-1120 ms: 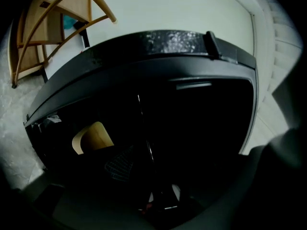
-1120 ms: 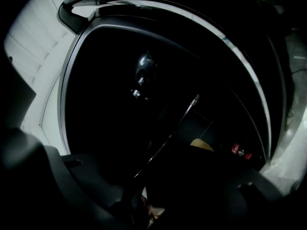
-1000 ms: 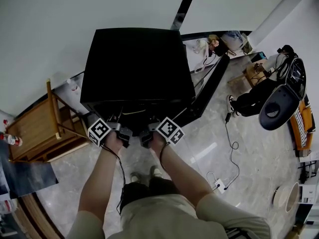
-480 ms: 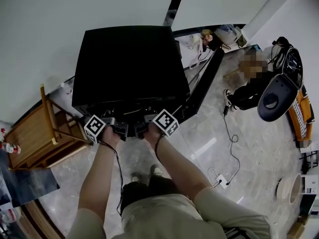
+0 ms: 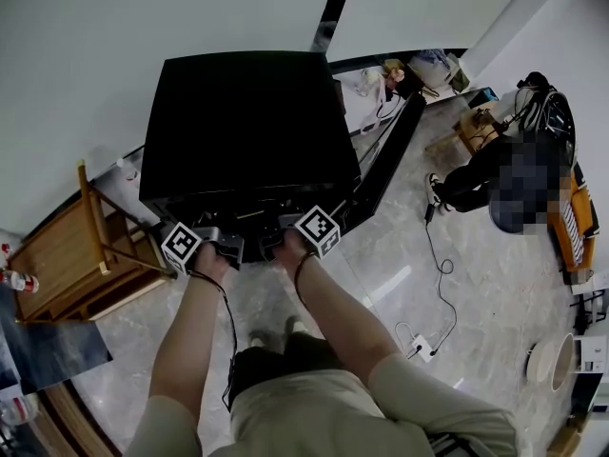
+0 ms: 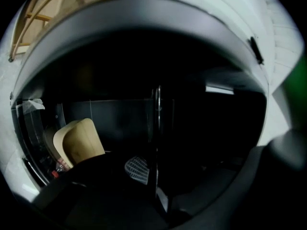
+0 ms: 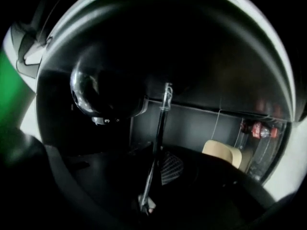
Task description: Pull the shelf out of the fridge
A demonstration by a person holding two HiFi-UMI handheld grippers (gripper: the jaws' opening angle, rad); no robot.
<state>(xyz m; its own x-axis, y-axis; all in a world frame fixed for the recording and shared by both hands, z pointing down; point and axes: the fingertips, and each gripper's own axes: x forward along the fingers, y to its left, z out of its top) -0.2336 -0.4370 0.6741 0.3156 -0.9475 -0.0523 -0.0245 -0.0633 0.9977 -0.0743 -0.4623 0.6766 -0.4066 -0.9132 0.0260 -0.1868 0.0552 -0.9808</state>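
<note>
Clamping shelf point(image 6: 156, 119): left tool point(image 5: 231, 248), right tool point(image 5: 276, 243)

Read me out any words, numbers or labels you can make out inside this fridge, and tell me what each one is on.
"3": on the lower rim of the round control knob, seen in the right gripper view; the small mark beside it is too small to read.
Red label on the bottle at the right: print is there, but too blurred to read.
Nothing else readable.
</note>
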